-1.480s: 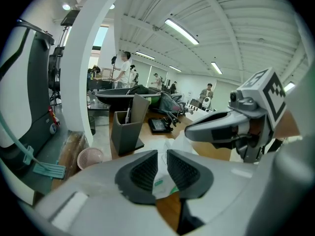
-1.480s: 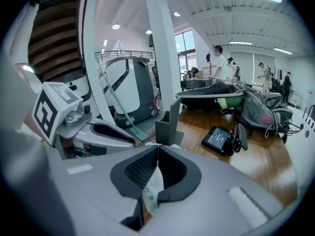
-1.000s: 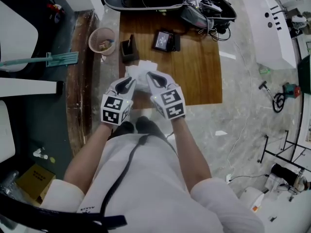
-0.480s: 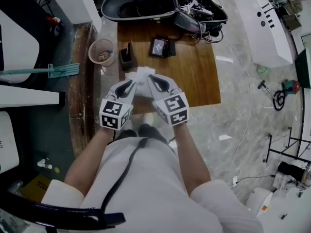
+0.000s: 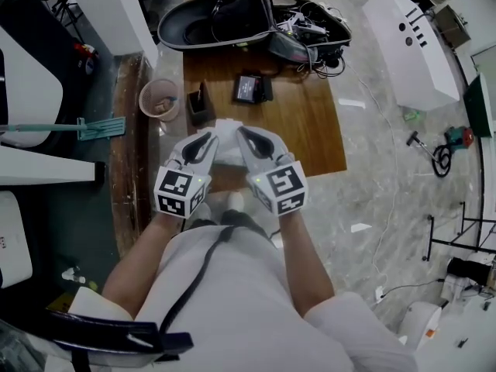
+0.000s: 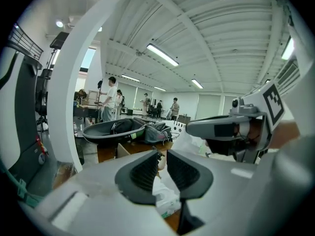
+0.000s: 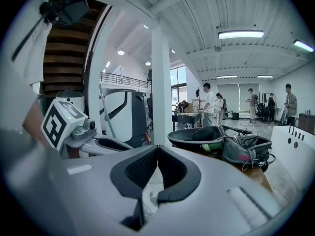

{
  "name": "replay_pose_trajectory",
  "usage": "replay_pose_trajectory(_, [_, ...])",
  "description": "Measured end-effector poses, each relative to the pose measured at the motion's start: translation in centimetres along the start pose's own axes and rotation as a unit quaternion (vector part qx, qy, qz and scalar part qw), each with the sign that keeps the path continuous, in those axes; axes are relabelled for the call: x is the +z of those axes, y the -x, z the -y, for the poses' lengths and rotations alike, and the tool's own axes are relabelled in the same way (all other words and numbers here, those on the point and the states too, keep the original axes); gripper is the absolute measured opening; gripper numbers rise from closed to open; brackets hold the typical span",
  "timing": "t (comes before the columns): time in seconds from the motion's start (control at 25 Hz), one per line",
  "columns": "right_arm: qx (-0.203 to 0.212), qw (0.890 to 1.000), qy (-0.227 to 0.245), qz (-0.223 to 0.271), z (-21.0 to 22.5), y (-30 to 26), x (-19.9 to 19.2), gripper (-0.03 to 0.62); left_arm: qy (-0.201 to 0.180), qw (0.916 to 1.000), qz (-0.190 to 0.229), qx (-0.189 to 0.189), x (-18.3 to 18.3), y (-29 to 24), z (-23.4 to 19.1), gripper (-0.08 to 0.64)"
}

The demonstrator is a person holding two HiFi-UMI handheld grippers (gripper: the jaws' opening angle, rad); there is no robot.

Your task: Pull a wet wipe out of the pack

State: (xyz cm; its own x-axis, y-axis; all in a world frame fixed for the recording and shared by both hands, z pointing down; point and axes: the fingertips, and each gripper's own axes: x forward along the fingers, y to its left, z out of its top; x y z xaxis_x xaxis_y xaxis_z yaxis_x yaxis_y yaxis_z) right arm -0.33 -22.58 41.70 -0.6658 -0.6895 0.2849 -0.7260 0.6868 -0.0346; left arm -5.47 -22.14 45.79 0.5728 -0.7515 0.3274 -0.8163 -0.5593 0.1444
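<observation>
Head view: the left hand-held gripper (image 5: 208, 139) and the right hand-held gripper (image 5: 246, 139) are held side by side above the near edge of the wooden counter (image 5: 310, 122). The white wet wipe pack (image 5: 225, 144) sits between them. Both grippers cover its sides, so its long axis cannot be judged.

Left gripper view: the left hand-held gripper (image 6: 162, 156) pinches the wet wipe pack (image 6: 165, 198), which hangs downward from the narrow gap between the pads. Its lower end, which has green print, is cut off by the gripper body.

Right gripper view: the right hand-held gripper (image 7: 157, 149) has its tips pressed together, with the pack's white material (image 7: 150, 193) caught between the pads. Whether this is a wipe or the wrapper is unclear.
</observation>
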Motion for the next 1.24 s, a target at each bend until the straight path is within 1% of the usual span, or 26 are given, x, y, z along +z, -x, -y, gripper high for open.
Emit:
replay_pose_trajectory(0.12, [0.004,1.000,-0.008,0.029,-0.4,1.2,1.8,0.012,-0.010,0.9998,0.019,-0.008,1.9,0.8,0.8,0.058])
replay_pose_trajectory(0.28, [-0.008,0.998,-0.015,0.058,-0.4,2.9,3.6,0.011,-0.012,0.9989,0.044,-0.010,4.1,2.0,1.3,0.052])
replay_pose_trajectory(0.44, [-0.018,0.997,-0.023,0.072,-0.2,4.1,4.6,0.011,-0.011,0.9982,0.059,-0.004,5.2,3.1,1.2,0.051])
replay_pose_trajectory(0.68, [-0.025,0.996,-0.023,0.077,0.1,4.6,4.8,0.011,-0.008,0.9982,0.059,0.008,4.9,3.5,0.5,0.049])
replay_pose_trajectory(1.24, [-0.027,0.997,-0.024,0.075,1.0,4.8,4.7,0.009,-0.005,0.9985,0.054,0.010,4.5,3.0,0.6,0.049])
